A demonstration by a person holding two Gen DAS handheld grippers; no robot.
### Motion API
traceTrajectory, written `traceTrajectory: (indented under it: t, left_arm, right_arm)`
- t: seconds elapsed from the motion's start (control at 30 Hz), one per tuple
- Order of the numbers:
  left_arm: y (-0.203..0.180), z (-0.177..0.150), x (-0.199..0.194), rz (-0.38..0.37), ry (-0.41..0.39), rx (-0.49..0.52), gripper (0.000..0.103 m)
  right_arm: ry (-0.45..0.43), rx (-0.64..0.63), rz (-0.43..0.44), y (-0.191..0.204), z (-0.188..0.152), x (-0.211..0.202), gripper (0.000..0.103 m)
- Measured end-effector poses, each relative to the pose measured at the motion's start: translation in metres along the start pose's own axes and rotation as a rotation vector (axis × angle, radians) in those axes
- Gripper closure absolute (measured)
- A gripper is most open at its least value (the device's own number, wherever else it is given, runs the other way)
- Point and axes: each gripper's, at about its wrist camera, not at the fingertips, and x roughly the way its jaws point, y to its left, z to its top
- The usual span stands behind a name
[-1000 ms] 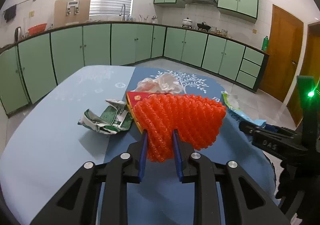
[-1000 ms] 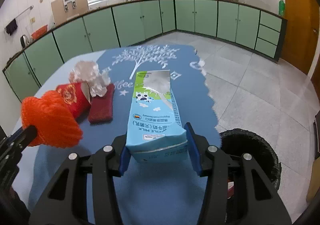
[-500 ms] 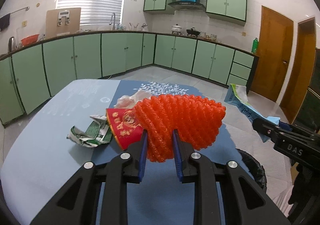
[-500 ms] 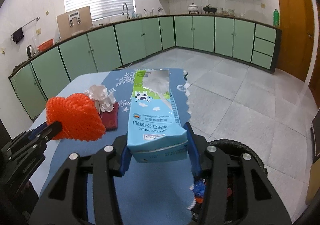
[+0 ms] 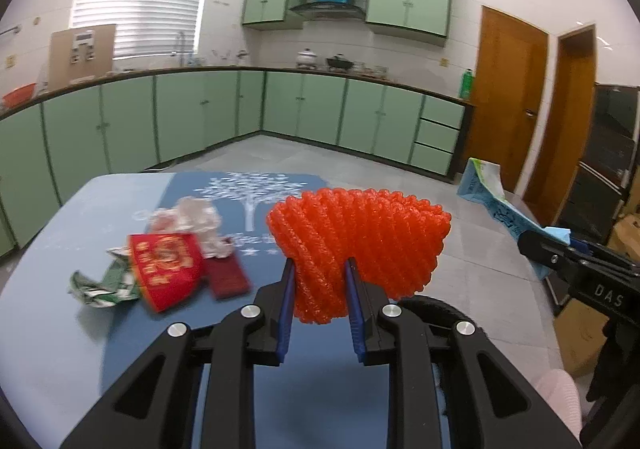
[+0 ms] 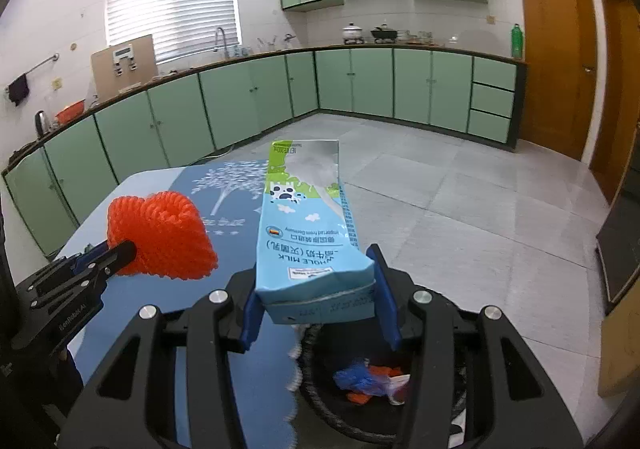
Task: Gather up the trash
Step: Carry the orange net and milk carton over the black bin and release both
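My left gripper (image 5: 319, 309) is shut on an orange foam net (image 5: 360, 241), held above the table's near right edge; the net also shows in the right wrist view (image 6: 160, 235). My right gripper (image 6: 318, 301) is shut on a blue milk carton (image 6: 308, 225), held over the black trash bin (image 6: 360, 389) beside the table. The carton shows at the right of the left wrist view (image 5: 492, 201). On the table (image 5: 48, 329) lie a red packet (image 5: 166, 265), a dark red pad (image 5: 226, 277), crumpled clear plastic (image 5: 188, 217) and a crumpled green wrapper (image 5: 104, 285).
The bin holds blue and orange scraps (image 6: 368, 381). Its rim shows behind the left fingers (image 5: 432, 309). Green cabinets (image 6: 240, 105) line the walls around a tiled floor (image 6: 480, 209). Cardboard boxes (image 5: 580, 333) stand at the right.
Both grippers have moved right and up, away from the table's trash and toward the bin. The bin's inside has come into the right wrist view. Both grips are unchanged.
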Motion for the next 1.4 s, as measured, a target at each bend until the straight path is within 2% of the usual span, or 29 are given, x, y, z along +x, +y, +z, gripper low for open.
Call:
traceTrajectory:
  t: [0.37,0.67,1.13,1.2,1.3,1.4]
  left_arm:
    - [-0.058,0.002,0.027,-0.092,0.019,0.060,0.079]
    - [-0.098,-0.004,0.058,-0.145,0.046,0.095,0.079]
    - [-0.120,-0.007,0.103,-0.172,0.086,0.111,0.079]
    - [-0.119,-0.008,0.110,-0.181,0.101,0.116,0.076]
    - [-0.121,-0.011,0.120,-0.190,0.129,0.114,0.066]
    - [-0.122,-0.012,0.125,-0.197,0.142,0.120,0.061]
  right_arm:
    - [0.007,0.053,-0.103,-0.061,-0.016,-0.007,0.058]
    - [0.032,0.100,-0.150,-0.093,-0.033,0.004,0.058]
    - [0.105,0.133,-0.178,-0.113,-0.053,0.037,0.057]
    - [0.118,0.130,-0.187,-0.117,-0.054,0.043,0.056]
    - [0.138,0.134,-0.205,-0.119,-0.058,0.050,0.042]
    - [0.150,0.146,-0.223,-0.122,-0.062,0.053,0.040]
